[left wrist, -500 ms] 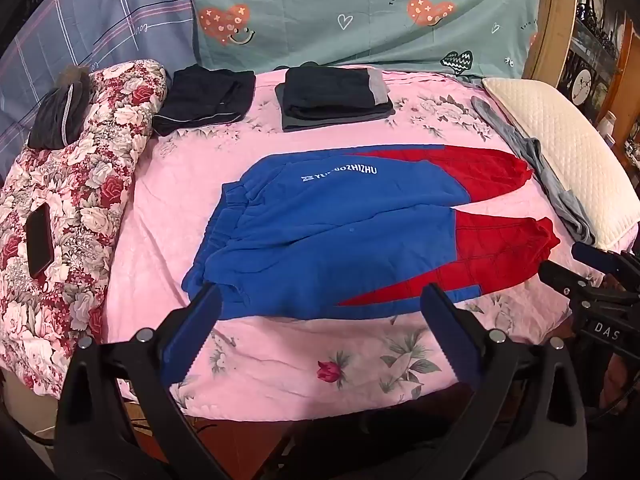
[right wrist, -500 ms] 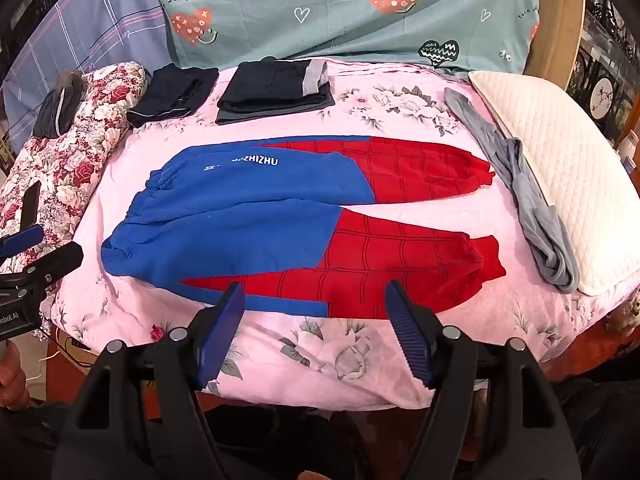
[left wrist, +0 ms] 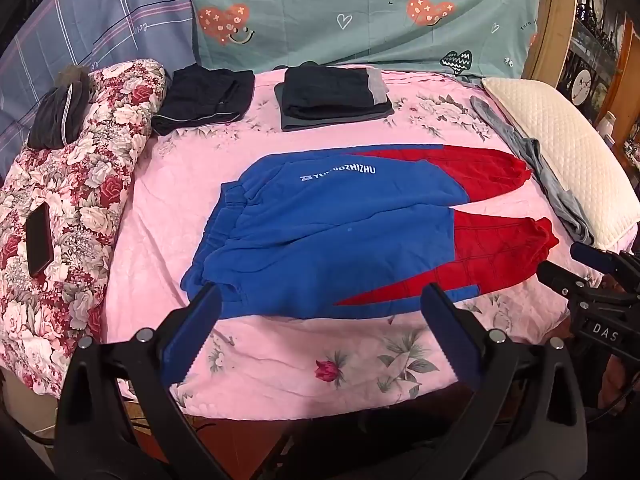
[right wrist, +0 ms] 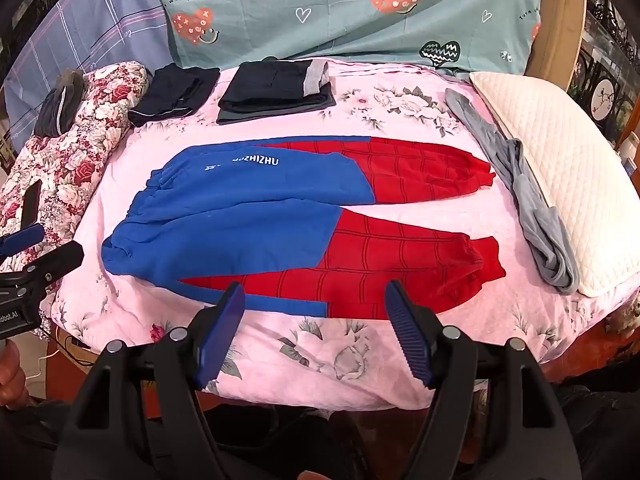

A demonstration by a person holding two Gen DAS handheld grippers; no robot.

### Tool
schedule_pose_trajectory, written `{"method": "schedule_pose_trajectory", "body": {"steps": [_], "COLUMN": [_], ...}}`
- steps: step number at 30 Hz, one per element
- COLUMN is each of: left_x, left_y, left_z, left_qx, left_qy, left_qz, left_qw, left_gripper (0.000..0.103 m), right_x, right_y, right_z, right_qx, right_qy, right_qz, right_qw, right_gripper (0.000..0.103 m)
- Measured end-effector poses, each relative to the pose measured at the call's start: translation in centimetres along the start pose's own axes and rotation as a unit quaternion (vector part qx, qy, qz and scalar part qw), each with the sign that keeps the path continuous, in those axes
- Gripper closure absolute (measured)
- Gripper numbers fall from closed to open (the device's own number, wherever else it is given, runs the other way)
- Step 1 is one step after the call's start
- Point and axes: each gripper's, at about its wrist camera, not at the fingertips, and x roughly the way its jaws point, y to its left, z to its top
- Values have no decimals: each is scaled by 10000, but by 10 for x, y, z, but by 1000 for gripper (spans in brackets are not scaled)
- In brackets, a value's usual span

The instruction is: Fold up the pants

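Observation:
Blue and red pants [left wrist: 340,232] lie flat on the pink floral bed cover [left wrist: 280,364], waistband to the left, both red legs to the right; they also show in the right wrist view [right wrist: 256,220]. My left gripper [left wrist: 320,304] is open and empty, hovering just before the near edge of the blue part. My right gripper [right wrist: 314,294] is open and empty, above the near edge of the front leg. Each gripper shows at the side of the other's view: the right one [left wrist: 576,268], the left one [right wrist: 36,248].
Two stacks of folded dark clothes [left wrist: 332,96] [left wrist: 204,96] sit at the back. A grey garment [right wrist: 532,216] lies beside a white pillow [right wrist: 560,168] on the right. A floral quilt [left wrist: 68,200] with a phone [left wrist: 39,239] lies on the left.
Both grippers have edged slightly forward toward the pants. The pants have not moved.

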Motion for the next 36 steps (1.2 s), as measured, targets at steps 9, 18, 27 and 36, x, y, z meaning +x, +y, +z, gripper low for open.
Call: {"method": "schedule_pose_trajectory", "body": {"steps": [9,18,27,36], "left_x": [-1,-1,1,3], "left_y": [3,4,5,4], "left_z": [-1,-2,-3,-5], "left_qx": [-39,-47,-56,-51], "left_qy": [5,8,22,49], "left_qz": [-16,-29,-33,-34], "left_qw": [10000,10000,10000,10000], "left_gripper": [2,2,2,2], "right_x": [0,3,4,4], "right_y": [-1,-2,-2,-3], "right_z": [2,3,3,2], "right_qx": [-15,-7,19,19], "right_qy": [9,18,34,46], "right_qz": [14,21,26,21], "right_qw": [10000,10000,10000,10000], "right_gripper": [30,30,30,30]}}
